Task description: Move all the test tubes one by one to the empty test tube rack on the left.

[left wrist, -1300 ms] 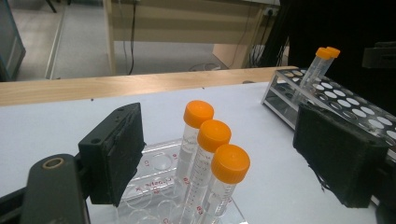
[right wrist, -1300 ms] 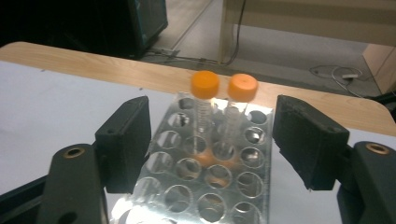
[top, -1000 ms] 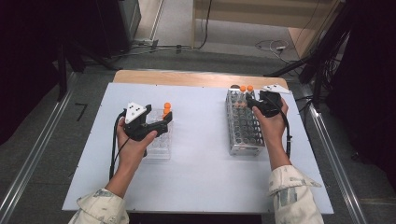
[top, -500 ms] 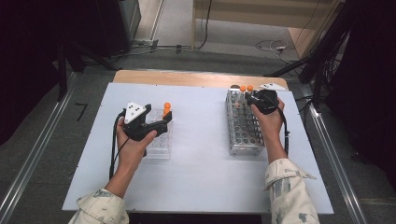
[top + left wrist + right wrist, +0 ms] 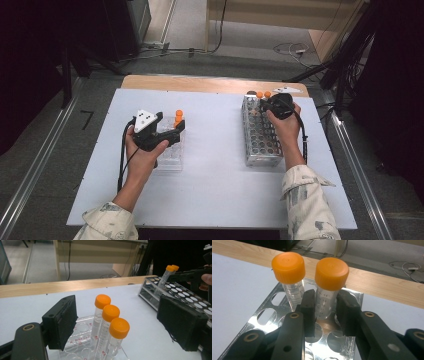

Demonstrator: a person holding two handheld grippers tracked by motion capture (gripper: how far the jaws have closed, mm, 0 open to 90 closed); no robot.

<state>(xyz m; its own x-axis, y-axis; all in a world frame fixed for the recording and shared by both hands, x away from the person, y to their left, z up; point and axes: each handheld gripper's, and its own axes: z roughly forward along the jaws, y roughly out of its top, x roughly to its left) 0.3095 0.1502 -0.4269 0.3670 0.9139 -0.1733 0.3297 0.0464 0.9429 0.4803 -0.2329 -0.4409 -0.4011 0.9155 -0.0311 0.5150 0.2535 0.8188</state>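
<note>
1. Right gripper (image 5: 325,312): jaws have just been closing and now pinch the clear body of an orange-capped tube (image 5: 329,287) standing at the far end of the metal rack (image 5: 269,312).
2. Second capped tube (image 5: 289,277): just beside it in that rack.
3. Left gripper (image 5: 120,322): jaws spread wide around three capped tubes (image 5: 110,327) in the clear plastic rack (image 5: 80,327), pads apart from them.

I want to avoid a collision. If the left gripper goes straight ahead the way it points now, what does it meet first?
Probably the nearest of three orange-capped clear plastic tubes, standing in the clear plastic rack between the open jaws of the left gripper. Depth is hard to judge.
</note>
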